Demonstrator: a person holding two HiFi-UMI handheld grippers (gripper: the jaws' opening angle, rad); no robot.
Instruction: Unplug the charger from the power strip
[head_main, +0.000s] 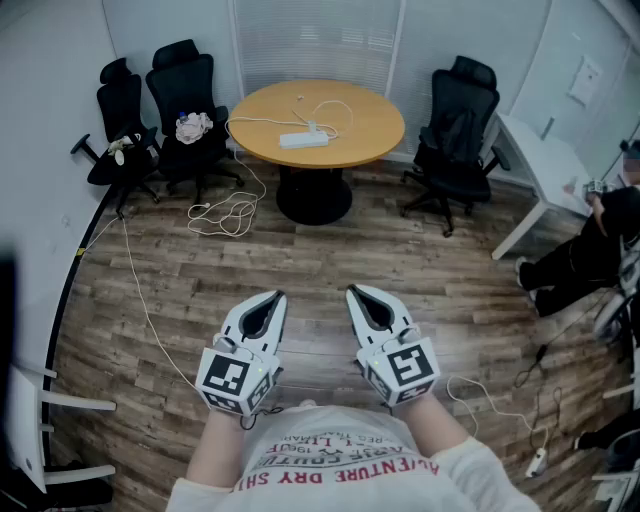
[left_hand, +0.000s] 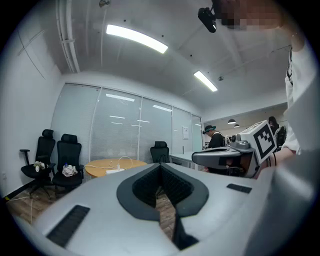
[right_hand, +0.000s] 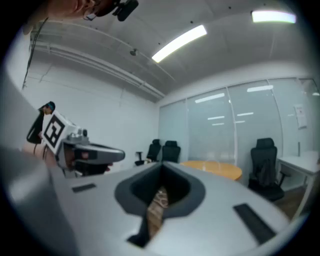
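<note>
Nearest the head camera were the person's forearms, each carrying a white two-jaw gripper with a marker cube. The left gripper (head_main: 272, 300) and the right gripper (head_main: 358, 296) were held level, side by side over the wood-plank floor, both with jaws pressed together and nothing in them. Straight ahead and well apart from both stood the round tan wooden table (head_main: 360, 130). On it lay the long white power strip (head_main: 303, 140), its long axis running left to right across the view. The small white charger (head_main: 313, 127) appeared to sit in its upper face toward the right end, though it was too small to be sure. The strip lay almost on the line between the two grippers, so neither was clearly nearer. In the left gripper view, the closed jaws pointed a little right of the table, where the strip showed as a pale bar. In the right gripper view, the shut jaws pointed a little left of the table, and the strip could not be made out.
</note>
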